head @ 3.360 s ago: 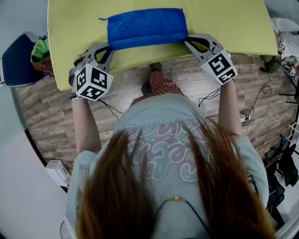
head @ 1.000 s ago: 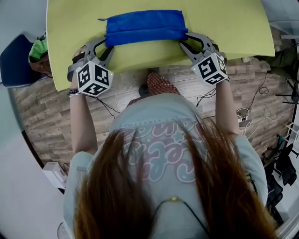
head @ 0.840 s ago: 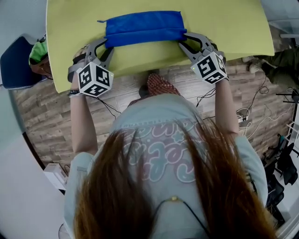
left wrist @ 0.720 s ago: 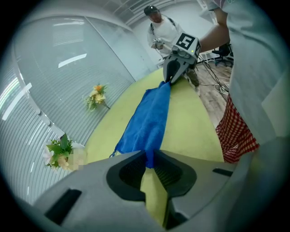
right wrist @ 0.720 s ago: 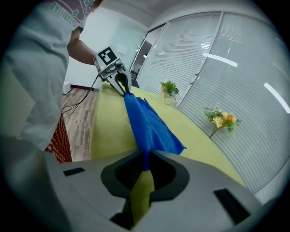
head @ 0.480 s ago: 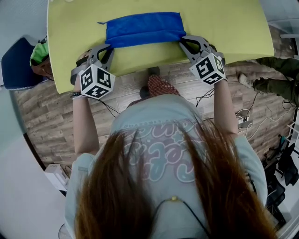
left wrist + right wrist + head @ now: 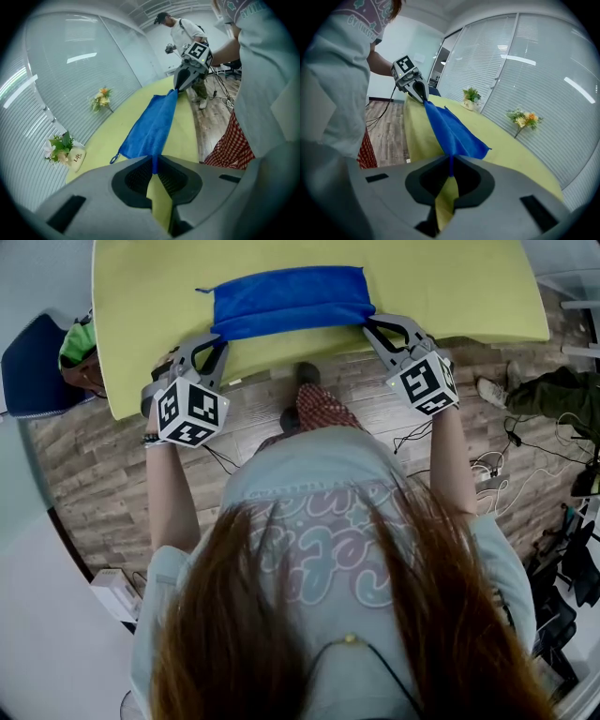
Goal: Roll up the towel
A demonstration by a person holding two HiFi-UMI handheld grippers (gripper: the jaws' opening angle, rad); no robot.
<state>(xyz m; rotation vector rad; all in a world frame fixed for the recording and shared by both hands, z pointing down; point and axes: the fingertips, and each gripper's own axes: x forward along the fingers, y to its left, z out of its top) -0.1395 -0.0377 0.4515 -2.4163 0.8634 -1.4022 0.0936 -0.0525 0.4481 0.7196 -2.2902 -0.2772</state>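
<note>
A blue towel point(image 7: 291, 301) lies folded into a wide band near the front edge of the yellow-green table point(image 7: 450, 287). My left gripper point(image 7: 217, 334) is shut on the towel's near left corner, and my right gripper point(image 7: 367, 322) is shut on its near right corner. In the left gripper view the towel point(image 7: 152, 126) runs from my closed left gripper point(image 7: 153, 161) across to the right gripper point(image 7: 190, 70). The right gripper view mirrors this: the towel point(image 7: 450, 131) stretches from my right gripper point(image 7: 451, 164) to the left gripper point(image 7: 415, 86). The towel's near edge is raised off the table between them.
Flower pots point(image 7: 64, 150) point(image 7: 471, 96) and flower sprigs point(image 7: 102, 98) point(image 7: 524, 118) stand at the table's far side. A blue chair point(image 7: 33, 362) sits left of the table. Cables point(image 7: 506, 456) and another person's legs point(image 7: 553, 390) are on the wooden floor at right.
Both grippers' jaws have gone from open at the towel's near corners to shut on them, and drew slightly toward me. Another person's legs came into view at the right.
</note>
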